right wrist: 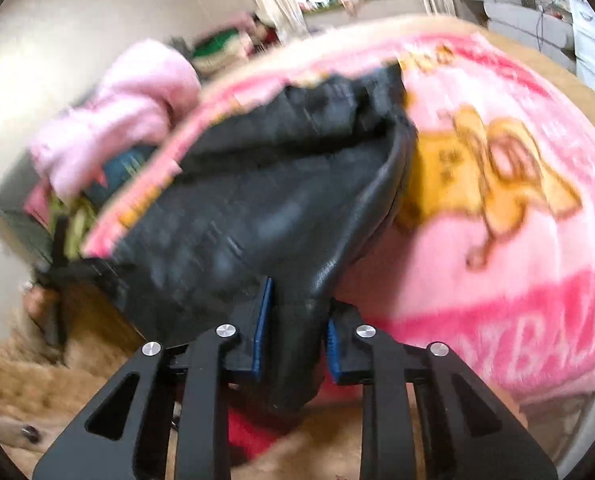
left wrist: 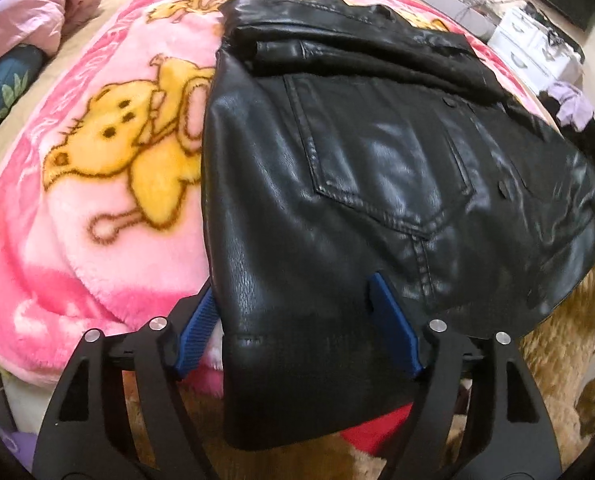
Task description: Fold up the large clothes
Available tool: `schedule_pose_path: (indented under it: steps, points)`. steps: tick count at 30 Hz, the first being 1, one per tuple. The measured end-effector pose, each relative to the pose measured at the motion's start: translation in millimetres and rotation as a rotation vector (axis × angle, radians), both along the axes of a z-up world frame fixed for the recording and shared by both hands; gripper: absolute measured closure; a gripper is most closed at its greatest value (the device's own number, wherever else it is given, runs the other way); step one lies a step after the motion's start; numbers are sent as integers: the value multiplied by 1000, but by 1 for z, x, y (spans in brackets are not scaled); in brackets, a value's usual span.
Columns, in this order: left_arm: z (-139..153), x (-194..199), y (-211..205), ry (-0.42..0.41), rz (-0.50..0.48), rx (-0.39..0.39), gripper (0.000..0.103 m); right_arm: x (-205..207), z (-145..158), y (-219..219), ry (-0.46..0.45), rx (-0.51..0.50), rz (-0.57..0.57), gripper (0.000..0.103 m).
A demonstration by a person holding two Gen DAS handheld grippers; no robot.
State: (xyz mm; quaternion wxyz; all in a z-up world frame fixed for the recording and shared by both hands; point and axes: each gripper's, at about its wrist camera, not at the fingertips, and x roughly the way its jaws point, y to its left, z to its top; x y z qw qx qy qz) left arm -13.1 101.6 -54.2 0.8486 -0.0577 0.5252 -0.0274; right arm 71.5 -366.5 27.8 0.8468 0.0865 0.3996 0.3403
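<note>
Left wrist view: my left tongs (left wrist: 297, 320) gape wide around the jacket (left wrist: 377, 160) hem on the bed's pink blanket (left wrist: 77, 208), right tongs (right wrist: 297, 332) look clamped on a fold w/ blur, so slick leather could slip.

Little can be read. In the right wrist view, large pale pink capitals stand in the darker pink band along the blanket's (right wrist: 517, 280) near edge; the letters "BAL" show at the right rim, a blurred letter or two come before them, and the word runs out of the picture. Faint pale marks run along the same blanket's (left wrist: 109, 240) pink border in the left wrist view, but they are too soft to read. The black jacket (left wrist: 377, 184) shows no legible label, brand or number in either view.
</note>
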Motion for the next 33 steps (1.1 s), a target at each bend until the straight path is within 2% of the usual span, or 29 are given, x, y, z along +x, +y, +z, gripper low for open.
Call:
schedule_pose_path:
  steps: [1, 3, 5, 7, 8, 16, 22, 27, 33]
  points:
    - [0, 0, -1, 1, -3, 1, 38, 2, 7, -1, -15, 30, 1, 88]
    - [0, 0, 1, -1, 1, -3, 52, 7, 20, 2, -45, 76, -2, 90]
    - [2, 0, 3, -24, 19, 0, 76, 13, 28, 6, -71, 102, -5, 90]
    - [7, -1, 5, -45, 35, 5, 92, 20, 36, 9, -86, 129, -15, 90]
    - [12, -1, 8, -61, 41, -10, 94, 24, 38, 8, -91, 138, -19, 91]
    - [65, 21, 24, -216, 94, -127, 95, 67, 57, 9, -149, 218, -108, 91]
    - [107, 57, 29, -346, 141, -165, 95, 96, 66, 0, -157, 258, -185, 91]
    - [129, 91, 35, -405, 179, -195, 95, 123, 72, -3, -163, 283, -238, 91]
    - [133, 132, 48, -412, 211, -235, 94, 160, 73, 8, -157, 284, -281, 91]
